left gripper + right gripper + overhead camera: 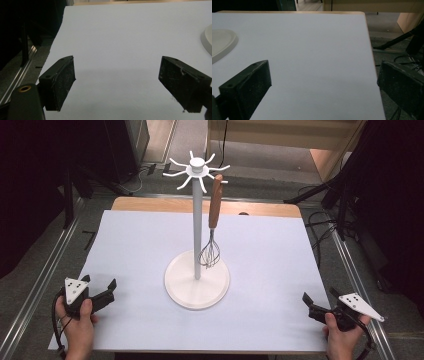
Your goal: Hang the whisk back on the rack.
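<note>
On the desk (150,245), which is covered by one pale sheet, stands one white stand (197,220). It has a round base (197,292), one upright pole, and a crown of hooks (196,169) on top. I count about eight hooks, but some overlap, so the number is not sure. One whisk (213,222) hangs from a hook on the right side of the crown. Its brown wooden handle is up and its wire head is down, close beside the pole and just above the base.

There are two grippers, one in each hand of the person. The left gripper (97,287) is near the front left corner of the desk, well apart from the stand. Its two fingers (58,82) are spread wide and nothing is between them; only the bare sheet is seen in the gap. The right gripper (320,299) is near the front right corner, at the edge of the sheet. Its two fingers (247,88) are also wide apart and hold nothing. In both gripper views a small part of the base shows at the side.
</note>
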{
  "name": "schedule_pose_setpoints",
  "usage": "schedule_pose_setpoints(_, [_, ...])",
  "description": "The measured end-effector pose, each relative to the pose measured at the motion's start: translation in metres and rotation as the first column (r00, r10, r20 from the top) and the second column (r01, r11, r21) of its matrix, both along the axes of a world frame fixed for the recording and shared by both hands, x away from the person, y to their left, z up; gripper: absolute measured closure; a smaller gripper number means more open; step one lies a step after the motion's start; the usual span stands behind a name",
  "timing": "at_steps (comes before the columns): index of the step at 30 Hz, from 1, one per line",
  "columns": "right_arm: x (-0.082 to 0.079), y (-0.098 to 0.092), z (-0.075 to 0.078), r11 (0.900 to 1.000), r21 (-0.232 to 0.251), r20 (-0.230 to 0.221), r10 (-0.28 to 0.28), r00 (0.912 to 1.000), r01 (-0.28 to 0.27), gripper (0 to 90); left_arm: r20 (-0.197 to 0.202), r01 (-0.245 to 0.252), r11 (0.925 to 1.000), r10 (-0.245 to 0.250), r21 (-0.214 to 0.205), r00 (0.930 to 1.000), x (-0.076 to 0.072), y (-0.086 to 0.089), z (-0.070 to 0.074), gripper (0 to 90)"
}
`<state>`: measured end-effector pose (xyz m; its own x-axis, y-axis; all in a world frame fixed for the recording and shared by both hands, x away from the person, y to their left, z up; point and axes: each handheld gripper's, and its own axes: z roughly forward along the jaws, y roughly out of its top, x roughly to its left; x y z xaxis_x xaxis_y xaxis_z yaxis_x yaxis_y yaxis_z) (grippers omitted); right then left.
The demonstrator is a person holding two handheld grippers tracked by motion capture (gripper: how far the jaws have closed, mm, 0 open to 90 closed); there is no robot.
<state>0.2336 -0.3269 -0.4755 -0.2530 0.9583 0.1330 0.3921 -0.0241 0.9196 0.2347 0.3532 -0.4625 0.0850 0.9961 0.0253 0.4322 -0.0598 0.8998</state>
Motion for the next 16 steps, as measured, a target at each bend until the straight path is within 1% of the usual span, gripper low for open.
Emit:
schedule_pose_setpoints(1, [-0.0012,-0.0023,-0.0006,1.0000,0.001,0.001,-0.001,1.0000,0.001,0.0,0.000,0.001,1.0000,-0.001,0.001,1.0000,-0.0001,0.0000,0.0000,14.8])
schedule_pose_setpoints(4, [-0.0027,-0.0053,-0.0035,1.0000,-0.004,-0.019,0.003,0.9998,-0.003,0.0,0.008,0.001,1.0000,-0.001,0.000,1.0000,-0.0008,-0.0004,-0.0001,14.8])
schedule_pose_setpoints(5, [-0.0025,-0.0052,-0.0045,1.0000,-0.001,-0.024,0.008,0.9997,-0.008,0.0,0.009,0.002,1.0000,-0.002,0.001,1.0000,-0.0009,-0.0004,-0.0001,14.8])
schedule_pose_setpoints(7, [-0.0008,-0.0033,-0.0059,0.9999,-0.014,-0.028,0.007,0.9996,-0.007,0.0,0.009,0.002,1.0000,-0.002,0.001,1.0000,-0.0011,-0.0003,0.0000,14.8])
schedule_pose_setpoints(11, [0.0015,0.0010,-0.0079,0.9996,-0.022,-0.035,0.018,0.9992,-0.019,0.0,0.010,0.000,1.0000,0.000,0.001,1.0000,-0.0008,-0.0004,-0.0001,14.8])
schedule_pose_setpoints(16, [0.0012,-0.0002,-0.0077,0.9997,-0.003,-0.037,0.025,0.9990,-0.026,0.0,0.007,0.000,1.0000,0.000,0.002,1.0000,-0.0005,-0.0006,-0.0001,14.8])
